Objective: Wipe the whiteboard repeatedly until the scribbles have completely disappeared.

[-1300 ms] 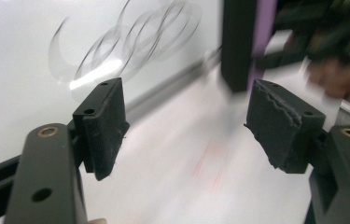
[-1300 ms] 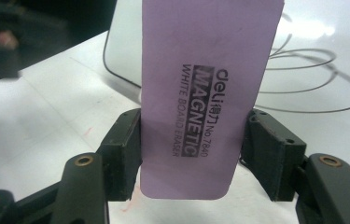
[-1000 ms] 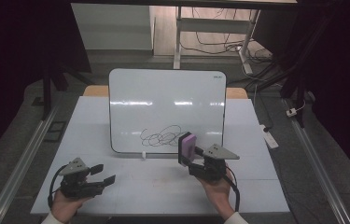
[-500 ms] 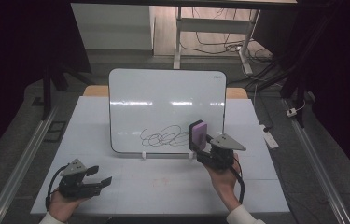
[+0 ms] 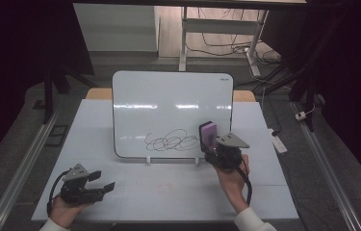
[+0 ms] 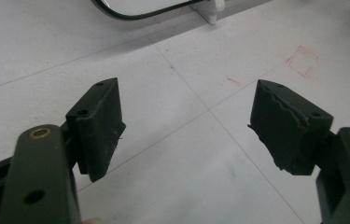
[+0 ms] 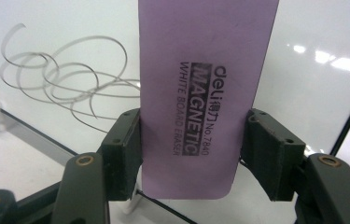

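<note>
Right gripper view: your right gripper (image 7: 189, 154) pinches the purple whiteboard eraser (image 7: 205, 93) against the whiteboard (image 7: 317, 93), beside the scribble (image 7: 70, 79); your left gripper (image 6: 186, 126) rests spread.

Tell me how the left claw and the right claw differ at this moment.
The left claw stands open with nothing between its jaws, low over the table; the right claw is shut on the purple whiteboard eraser, held up at the whiteboard beside the scribble. Both have dark jaws.

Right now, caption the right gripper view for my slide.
Right gripper fingers clamp a purple magnetic whiteboard eraser upright before the scribbled whiteboard.
</note>
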A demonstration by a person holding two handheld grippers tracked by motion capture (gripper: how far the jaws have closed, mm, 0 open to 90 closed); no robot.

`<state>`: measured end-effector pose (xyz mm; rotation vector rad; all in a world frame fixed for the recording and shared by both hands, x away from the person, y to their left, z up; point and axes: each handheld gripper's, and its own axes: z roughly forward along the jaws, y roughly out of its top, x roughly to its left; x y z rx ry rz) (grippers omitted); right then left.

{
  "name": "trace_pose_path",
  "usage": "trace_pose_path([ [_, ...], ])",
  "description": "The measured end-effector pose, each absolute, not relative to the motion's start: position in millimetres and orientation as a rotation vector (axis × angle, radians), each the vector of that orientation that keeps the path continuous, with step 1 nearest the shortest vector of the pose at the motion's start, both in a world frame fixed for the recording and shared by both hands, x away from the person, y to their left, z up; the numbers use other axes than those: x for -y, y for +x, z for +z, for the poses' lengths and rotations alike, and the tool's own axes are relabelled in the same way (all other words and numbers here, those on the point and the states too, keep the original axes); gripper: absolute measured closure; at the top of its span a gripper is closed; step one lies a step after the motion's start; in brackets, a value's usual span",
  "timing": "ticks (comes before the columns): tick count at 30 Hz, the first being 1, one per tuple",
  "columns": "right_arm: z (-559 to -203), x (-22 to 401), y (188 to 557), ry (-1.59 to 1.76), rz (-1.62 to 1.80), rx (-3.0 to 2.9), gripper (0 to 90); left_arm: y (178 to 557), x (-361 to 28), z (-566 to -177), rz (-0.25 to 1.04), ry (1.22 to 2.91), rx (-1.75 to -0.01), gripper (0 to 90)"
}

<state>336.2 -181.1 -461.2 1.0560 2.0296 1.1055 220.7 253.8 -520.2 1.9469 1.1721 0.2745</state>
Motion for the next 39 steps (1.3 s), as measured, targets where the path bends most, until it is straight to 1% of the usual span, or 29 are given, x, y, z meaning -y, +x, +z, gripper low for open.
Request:
trace_pose_path([
  [7,-465.9,163.0,341.1,1.019,1.005,-2.025,40.7,220.4,-253.6,-520.7,0.275,1.950,-1.169,25.8],
  [14,-470.9,133.7,342.6,0.926,0.797,-2.016,40.8,219.9,-253.9,-520.7,0.277,1.952,-1.165,25.8],
  [22,-482.1,101.9,332.1,0.792,0.788,-2.102,40.9,219.9,-253.5,-521.0,0.276,1.957,-1.160,25.8],
  [29,-479.4,107.6,334.3,0.803,0.805,-2.105,40.9,219.9,-254.3,-521.4,0.276,1.955,-1.164,25.7],
  [35,-472.3,122.9,341.1,0.868,0.839,-2.062,40.9,220.2,-255.7,-521.5,0.276,1.954,-1.165,25.7],
  [39,-474.6,116.0,339.8,0.853,0.825,-2.057,41.0,220.2,-255.3,-521.2,0.277,1.954,-1.163,25.8],
])
